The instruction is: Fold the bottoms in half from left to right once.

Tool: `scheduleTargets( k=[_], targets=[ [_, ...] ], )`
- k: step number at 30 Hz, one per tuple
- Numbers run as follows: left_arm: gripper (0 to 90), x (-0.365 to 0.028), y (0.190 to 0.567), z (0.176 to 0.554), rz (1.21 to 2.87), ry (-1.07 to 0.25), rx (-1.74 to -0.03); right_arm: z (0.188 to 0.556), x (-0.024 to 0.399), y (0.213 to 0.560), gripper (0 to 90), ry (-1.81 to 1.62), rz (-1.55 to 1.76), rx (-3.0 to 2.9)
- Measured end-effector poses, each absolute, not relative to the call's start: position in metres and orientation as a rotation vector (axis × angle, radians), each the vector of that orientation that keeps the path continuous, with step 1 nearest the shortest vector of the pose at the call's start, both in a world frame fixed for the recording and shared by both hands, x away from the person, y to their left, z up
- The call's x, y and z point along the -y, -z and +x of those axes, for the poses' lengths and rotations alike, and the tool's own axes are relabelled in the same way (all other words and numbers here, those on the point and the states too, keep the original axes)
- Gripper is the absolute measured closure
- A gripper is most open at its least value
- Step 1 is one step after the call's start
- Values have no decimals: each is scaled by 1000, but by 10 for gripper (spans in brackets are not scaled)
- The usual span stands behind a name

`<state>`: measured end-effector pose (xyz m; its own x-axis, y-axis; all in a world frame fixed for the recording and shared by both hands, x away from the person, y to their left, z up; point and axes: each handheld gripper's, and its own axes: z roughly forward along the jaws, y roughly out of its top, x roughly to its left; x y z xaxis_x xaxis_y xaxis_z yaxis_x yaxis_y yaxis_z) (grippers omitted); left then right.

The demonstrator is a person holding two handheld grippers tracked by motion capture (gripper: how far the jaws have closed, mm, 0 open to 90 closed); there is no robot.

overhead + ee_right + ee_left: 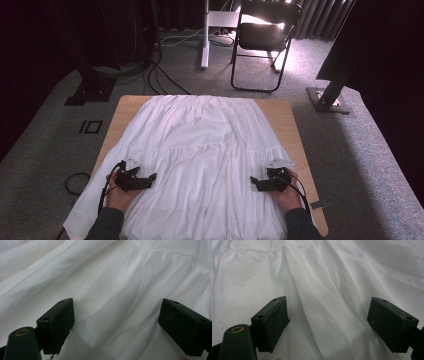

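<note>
Plainly, no brand, label or writing can be read anywhere on the white skirt (200, 150) or on either gripper.

Skirt: white, thin cloth, tiered, with gathered seams running across it. It lies spread flat over the wooden surface (292, 125), narrow end at the far side, widening toward the person; its near left corner hangs off the surface edge. Soft creases and long folds run down its length.

Left gripper (149, 177): low over the skirt's near left part, pointing inward toward the skirt's middle. In the left gripper view the jaws stand wide apart, nothing held; cloth lies beneath the gap.

Right gripper (254, 182): low over the skirt's near right part, pointing inward. Jaws wide apart, gripping nothing.

Folding chair (265, 35) stands on the carpet well beyond the skirt's far end.
</note>
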<state>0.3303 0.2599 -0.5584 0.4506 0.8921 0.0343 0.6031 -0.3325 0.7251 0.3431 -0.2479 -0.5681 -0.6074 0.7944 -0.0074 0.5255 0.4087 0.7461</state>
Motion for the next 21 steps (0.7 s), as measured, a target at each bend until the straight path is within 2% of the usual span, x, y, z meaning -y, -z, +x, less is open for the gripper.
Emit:
scheduleTargets(
  k=[8, 9, 11, 14, 18, 21],
  targets=[
    [174, -257, 558, 329, 2043, -588, -1281, 342, 247, 568, 131, -1022, 1159, -2292],
    [188, -257, 557, 328, 2044, -591, -1278, 342, 247, 568, 131, -1020, 1160, -2291],
    [281, -258, 556, 325, 2041, -605, -1270, 341, 247, 568, 131, -1019, 1161, -2289],
    [313, -262, 549, 322, 2011, -637, -1267, 341, 247, 568, 132, -1019, 1161, -2290],
    [279, -281, 537, 318, 1958, -733, -1325, 341, 247, 568, 132, -1019, 1162, -2289],
    [209, -301, 534, 317, 1921, -777, -1406, 341, 247, 568, 132, -1018, 1165, -2287]
  ],
)
